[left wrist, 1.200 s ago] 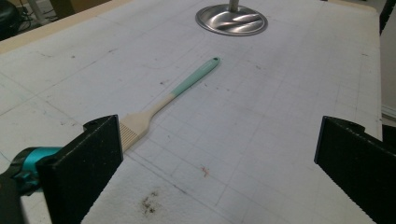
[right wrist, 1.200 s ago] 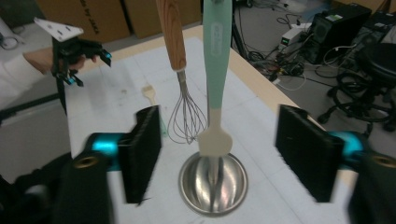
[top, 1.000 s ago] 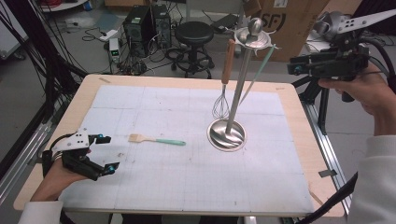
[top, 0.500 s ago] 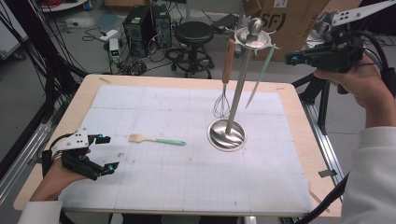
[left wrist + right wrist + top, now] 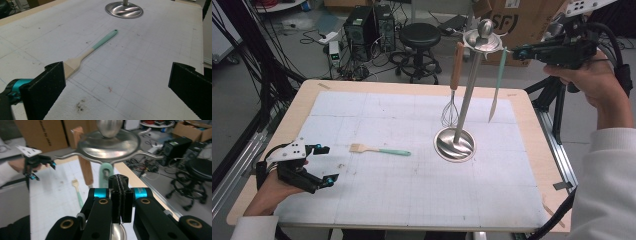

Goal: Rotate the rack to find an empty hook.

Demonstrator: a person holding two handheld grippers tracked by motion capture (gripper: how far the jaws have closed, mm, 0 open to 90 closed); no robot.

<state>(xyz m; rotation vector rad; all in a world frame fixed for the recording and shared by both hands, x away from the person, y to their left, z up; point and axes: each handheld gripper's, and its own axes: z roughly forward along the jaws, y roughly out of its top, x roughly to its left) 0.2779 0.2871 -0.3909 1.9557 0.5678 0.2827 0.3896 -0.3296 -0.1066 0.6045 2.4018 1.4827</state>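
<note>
The teal spatula (image 5: 498, 82) hangs from a hook at the 3 o'clock side of the steel stand (image 5: 467, 95), blade down and clear of the desk (image 5: 412, 205). A wooden-handled whisk (image 5: 453, 95) hangs at the stand's 9 o'clock side. The right claw (image 5: 518, 51) is level with the spatula's top, just at its 3 o'clock. Its own view shows the pads pressed flat together with nothing between them. So two utensils appear hung. The pastry brush (image 5: 379, 150) is left, lying flat on the desk at 9 o'clock of the stand's base, bristles away from it. The left claw (image 5: 328, 164) rests at the brush's 8 o'clock, jaws wide apart and empty. On the cardboard box (image 5: 512, 20) behind the stand, only the letters "SF" can be read.
</note>
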